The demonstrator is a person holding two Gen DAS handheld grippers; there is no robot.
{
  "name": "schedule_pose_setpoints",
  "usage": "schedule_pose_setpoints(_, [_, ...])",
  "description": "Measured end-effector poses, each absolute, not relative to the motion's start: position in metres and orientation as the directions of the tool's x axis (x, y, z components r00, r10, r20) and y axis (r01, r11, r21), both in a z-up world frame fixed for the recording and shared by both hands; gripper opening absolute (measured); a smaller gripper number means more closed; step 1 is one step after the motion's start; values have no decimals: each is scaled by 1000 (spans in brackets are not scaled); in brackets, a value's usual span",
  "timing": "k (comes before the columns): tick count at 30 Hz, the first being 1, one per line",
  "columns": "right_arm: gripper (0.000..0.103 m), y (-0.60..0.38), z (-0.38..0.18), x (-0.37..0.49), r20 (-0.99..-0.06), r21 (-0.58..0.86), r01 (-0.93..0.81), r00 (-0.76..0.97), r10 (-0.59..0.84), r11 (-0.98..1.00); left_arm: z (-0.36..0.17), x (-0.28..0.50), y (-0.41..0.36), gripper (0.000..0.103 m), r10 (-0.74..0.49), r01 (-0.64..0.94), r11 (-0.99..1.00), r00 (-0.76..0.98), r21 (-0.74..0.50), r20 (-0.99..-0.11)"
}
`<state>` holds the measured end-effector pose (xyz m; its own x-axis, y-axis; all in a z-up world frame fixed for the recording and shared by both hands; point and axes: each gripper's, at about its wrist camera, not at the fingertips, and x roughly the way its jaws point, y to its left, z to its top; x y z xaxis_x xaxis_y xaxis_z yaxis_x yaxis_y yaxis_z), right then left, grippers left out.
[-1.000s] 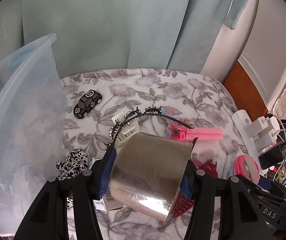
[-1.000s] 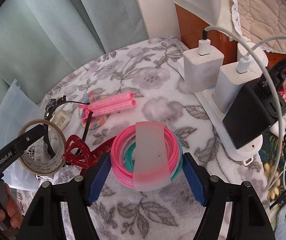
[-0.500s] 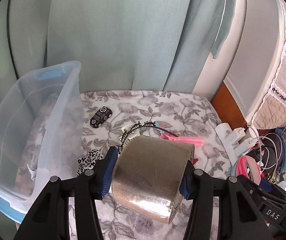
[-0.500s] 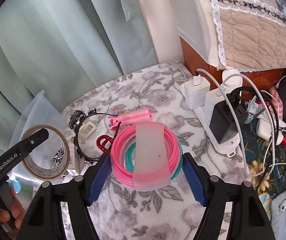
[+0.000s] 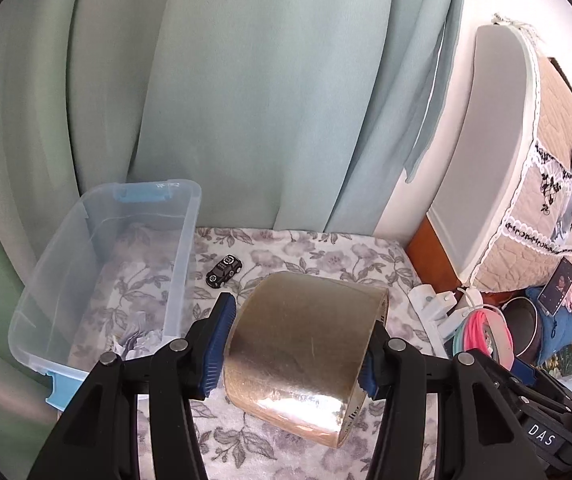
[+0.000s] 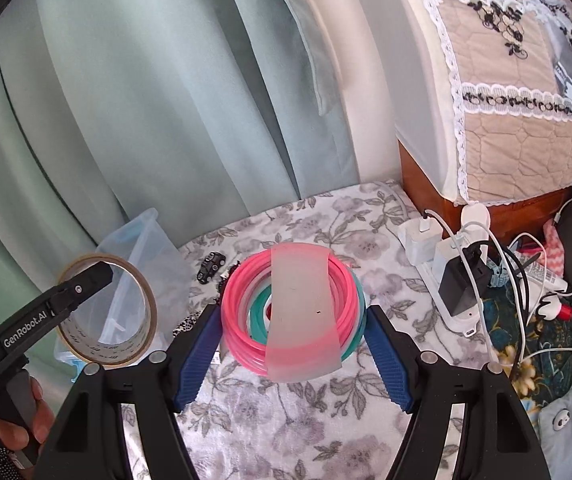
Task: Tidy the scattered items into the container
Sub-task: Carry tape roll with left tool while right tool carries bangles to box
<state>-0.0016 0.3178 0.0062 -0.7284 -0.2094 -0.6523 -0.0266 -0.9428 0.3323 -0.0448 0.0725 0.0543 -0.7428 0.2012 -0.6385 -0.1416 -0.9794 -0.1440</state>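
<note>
Brown tape roll (image 5: 306, 352) and pink rings (image 6: 292, 312), clamped in left gripper (image 5: 298, 346) and right gripper (image 6: 292, 346), have risen above the cloth.

Toy car (image 5: 224, 271) on the bedspread (image 5: 306, 248), right of the container (image 5: 181, 240).

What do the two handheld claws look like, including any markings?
Both claws, left and right, have black angular plastic arms with silver rivets and ribbed blue pads. One arm reads "GenRobot.AI" in white; the other claw's side shows "DAS".
</note>
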Motion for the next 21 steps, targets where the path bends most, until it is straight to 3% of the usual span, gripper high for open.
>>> schedule_pose_setpoints(21, [75,229,73,22,-553,294,179,-769,-320,-939,90,-9,-11,55,160,-38,-974,-815,-224,-558])
